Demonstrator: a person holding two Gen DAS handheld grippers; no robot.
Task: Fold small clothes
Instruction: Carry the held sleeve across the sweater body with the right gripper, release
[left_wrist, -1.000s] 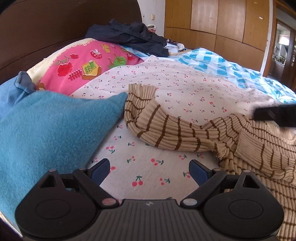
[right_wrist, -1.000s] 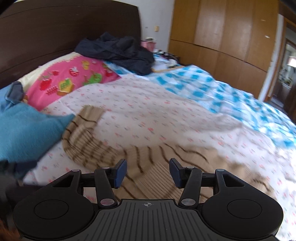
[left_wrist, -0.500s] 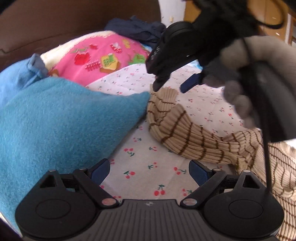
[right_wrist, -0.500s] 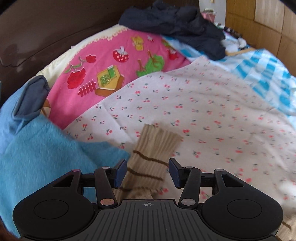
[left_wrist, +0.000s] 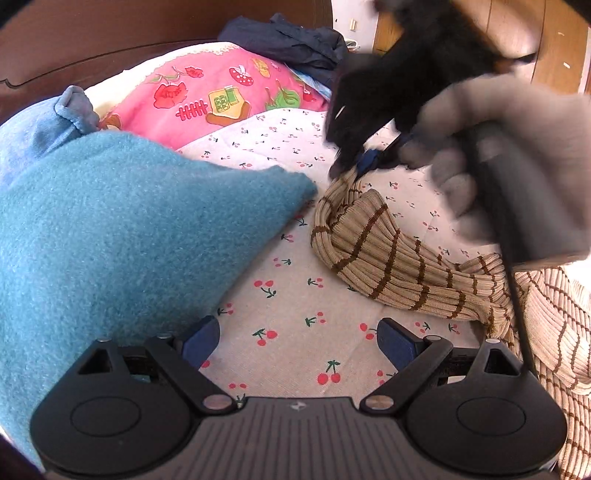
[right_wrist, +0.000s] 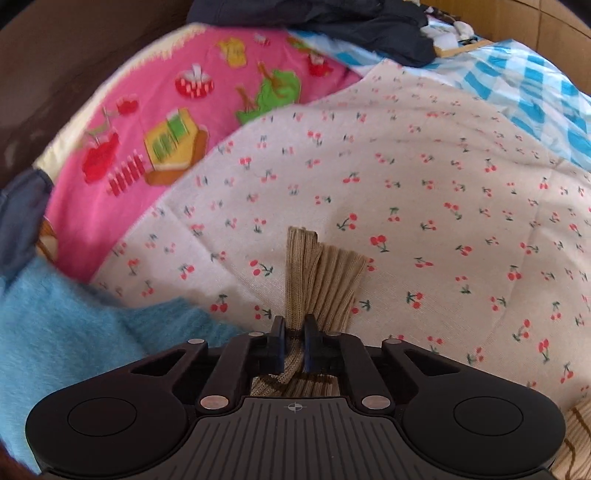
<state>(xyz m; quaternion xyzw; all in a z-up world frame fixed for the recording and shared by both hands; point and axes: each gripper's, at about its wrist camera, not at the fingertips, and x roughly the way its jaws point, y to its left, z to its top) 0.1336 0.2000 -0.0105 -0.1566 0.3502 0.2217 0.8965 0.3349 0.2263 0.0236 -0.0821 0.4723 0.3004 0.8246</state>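
A beige ribbed sweater with brown stripes (left_wrist: 384, 258) lies on the cherry-print sheet (left_wrist: 295, 306), its sleeve stretched toward the left. My right gripper (right_wrist: 294, 345) is shut on the sleeve cuff (right_wrist: 321, 273); the cuff bunches out past its fingertips. In the left wrist view the right gripper (left_wrist: 364, 162) pinches the cuff end, held by a grey-gloved hand (left_wrist: 517, 158). My left gripper (left_wrist: 299, 341) is open and empty, low over the sheet, short of the sleeve.
A teal fleece blanket (left_wrist: 122, 236) lies bunched at the left, close to the left finger. A pink fruit-print pillow (left_wrist: 207, 96) and dark clothes (left_wrist: 295, 40) lie behind. A blue checked cover (right_wrist: 517, 81) is at the far right. A dark headboard (left_wrist: 110, 40) stands behind.
My right gripper moved left to the sleeve cuff and shut on it. The cuff is now lifted and bunched. My left gripper stayed open, shifting slightly closer.
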